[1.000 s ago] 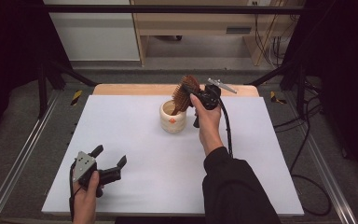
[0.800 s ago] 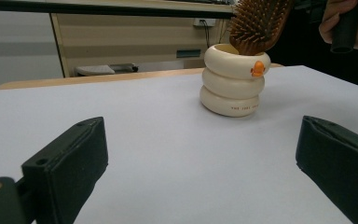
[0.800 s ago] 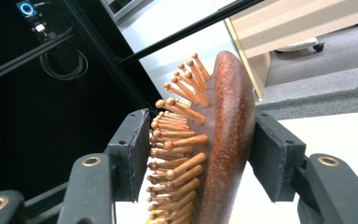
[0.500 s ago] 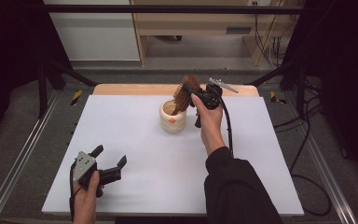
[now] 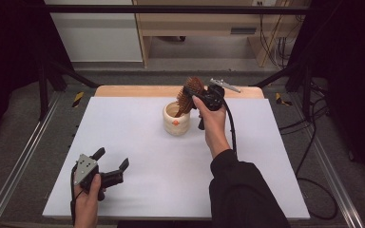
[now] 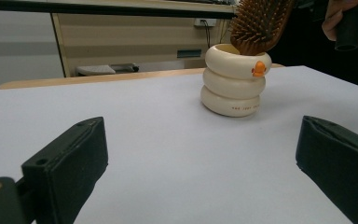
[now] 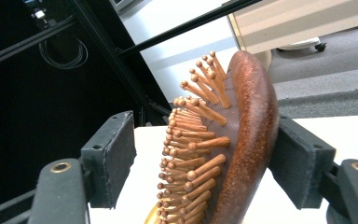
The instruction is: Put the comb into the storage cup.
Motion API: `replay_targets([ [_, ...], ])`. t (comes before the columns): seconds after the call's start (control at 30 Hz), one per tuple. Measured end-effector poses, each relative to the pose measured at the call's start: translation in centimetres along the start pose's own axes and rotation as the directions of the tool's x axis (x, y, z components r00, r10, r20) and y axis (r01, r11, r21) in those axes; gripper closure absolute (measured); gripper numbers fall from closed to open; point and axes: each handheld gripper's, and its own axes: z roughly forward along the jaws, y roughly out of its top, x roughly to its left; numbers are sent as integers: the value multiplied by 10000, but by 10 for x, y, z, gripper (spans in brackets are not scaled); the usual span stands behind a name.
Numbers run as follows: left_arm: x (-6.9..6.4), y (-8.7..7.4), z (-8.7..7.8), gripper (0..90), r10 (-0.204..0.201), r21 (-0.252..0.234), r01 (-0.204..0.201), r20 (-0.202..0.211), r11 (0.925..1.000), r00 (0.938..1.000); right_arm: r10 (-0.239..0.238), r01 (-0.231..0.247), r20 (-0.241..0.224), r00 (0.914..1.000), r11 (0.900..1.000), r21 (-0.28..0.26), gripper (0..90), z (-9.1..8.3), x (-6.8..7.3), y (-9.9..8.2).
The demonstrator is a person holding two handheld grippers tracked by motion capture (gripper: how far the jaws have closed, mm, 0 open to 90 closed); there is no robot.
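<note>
Right gripper (image 5: 193, 93) is up at the far middle of the desk (image 5: 138, 142), right over the cream holder (image 5: 176, 118). Hairbrush (image 5: 188, 96) stands in the holder, handle end down inside, bristle head sticking up and tilted, leaning on the rim.

Right gripper view: jaws have just been opening. The brush head (image 7: 233, 154) sits between them. The left pad is clear of the bristle tips, visible gap. The wooden back lies against or just beside the right pad; can't tell if it's touching. So jaws are spread around the head, not pinching it.

Holder (image 6: 233, 81) looks like three stacked cream rings with a small orange duck mark on the top ring; the brush (image 6: 256, 23) pokes out above the rim, bristles facing the left gripper's camera.

Left gripper (image 5: 110, 167) is at the near left corner of the desk, well apart from the holder. Jaws spread wide, nothing between them, just bare white surface in the left gripper view. It's held low over the desk, aimed toward the holder.
</note>
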Motion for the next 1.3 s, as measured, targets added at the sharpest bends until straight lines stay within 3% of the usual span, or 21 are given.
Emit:
replay_targets([
  [0.47,0,0,0,21,-2,-2,2,-17,10000,10000,-593,582,386,9975,9979,289,142,-1,7,0],
  [0.9,1,0,0,21,16,13,-16,-24,10000,10000,-840,820,532,9950,9959,394,104,-5,10,1],
  [1.3,1,0,-1,20,11,12,-11,-132,10000,9999,-1465,1433,657,9870,9883,516,92,-16,16,7],
])
